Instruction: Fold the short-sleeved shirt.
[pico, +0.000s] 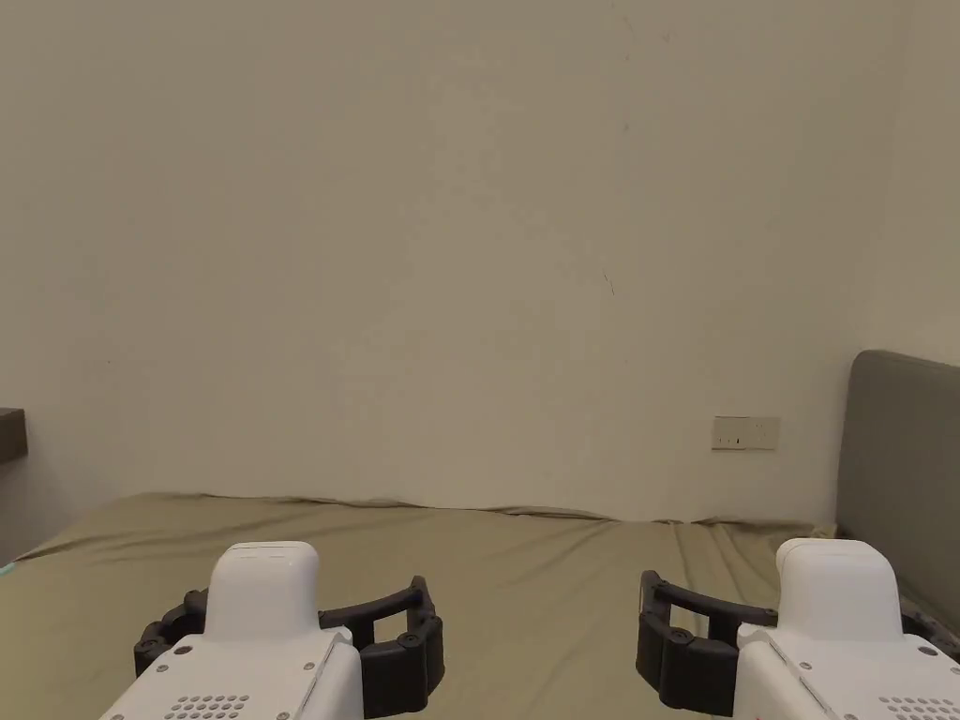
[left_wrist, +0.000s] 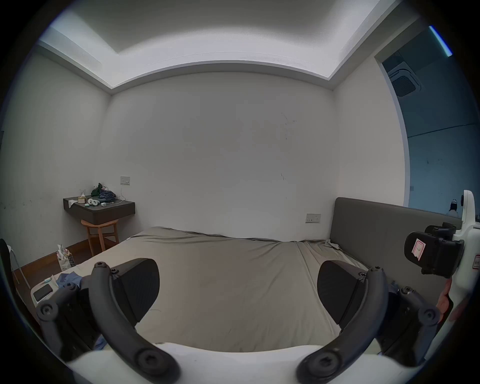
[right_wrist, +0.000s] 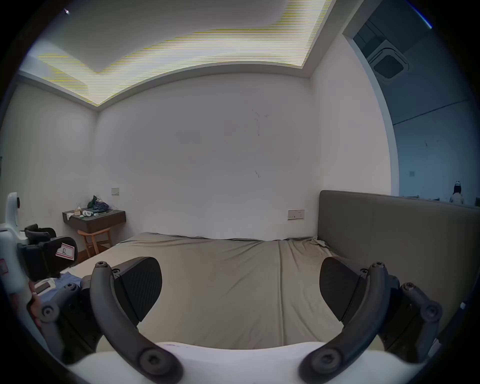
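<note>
A blue piece of cloth (left_wrist: 69, 278) lies bunched at the bed's near left corner, partly hidden behind a jaw; I cannot tell whether it is the shirt. It also shows in the right gripper view as blue cloth (right_wrist: 66, 282). My left gripper (pico: 292, 614) hovers low over the olive bed sheet (pico: 525, 581), open, with nothing between its jaws (left_wrist: 237, 280). My right gripper (pico: 792, 600) hovers level with it to the right, open and empty too (right_wrist: 240, 280). Each gripper appears side-on in the other's view: right gripper (left_wrist: 436, 253), left gripper (right_wrist: 49, 252).
A grey padded headboard (pico: 900, 469) bounds the bed on the right, and a plain wall runs behind it. At the far left are a dark wall shelf with clutter (left_wrist: 98, 207) and a wooden stool (left_wrist: 102, 233). A phone (left_wrist: 42, 292) lies by the blue cloth.
</note>
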